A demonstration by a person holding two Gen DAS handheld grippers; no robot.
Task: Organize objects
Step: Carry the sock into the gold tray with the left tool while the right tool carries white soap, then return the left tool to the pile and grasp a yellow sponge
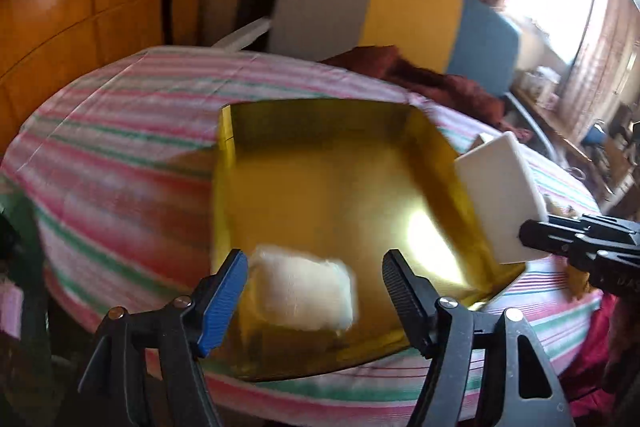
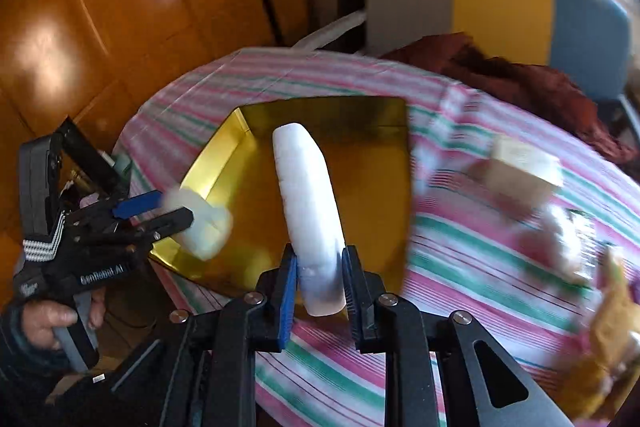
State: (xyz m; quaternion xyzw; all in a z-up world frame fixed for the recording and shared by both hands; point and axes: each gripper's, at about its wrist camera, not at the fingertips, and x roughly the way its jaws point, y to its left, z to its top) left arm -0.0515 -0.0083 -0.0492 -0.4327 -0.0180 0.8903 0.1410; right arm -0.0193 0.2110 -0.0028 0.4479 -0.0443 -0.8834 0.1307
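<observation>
1. I saw a table (image 1: 120, 155) covered with a cloth striped in pink, green and white, with an open gold box (image 1: 320, 187) lying on it near the middle.
2. My left gripper (image 1: 316, 287) hung over the near edge of the box, pointing down into it, jaws spread wide.
3. A soft white pad (image 1: 304, 291) sat between those jaws, blurred. The pads did not press on it in the left wrist view. I could not tell whether it rested on the box floor or was in the air.
4. In the right wrist view a gloved hand (image 2: 44, 323) held the left gripper's handle at the left edge of the box (image 2: 360, 163), with the pad (image 2: 204, 223) at its fingertips.
5. My right gripper (image 2: 320, 279) was closed tight on a flat white block (image 2: 308, 211), gripping it by one end.
6. The block stood edge-on over the near part of the box. From the left it (image 1: 500, 199) showed as a white slab above the box's right wall.
7. A small tan box (image 2: 524, 167) lay blurred on the cloth beyond the gold box's right edge, well apart from it.
8. A chair (image 1: 400, 11) in grey, yellow and blue stood behind the table's far edge.
</observation>
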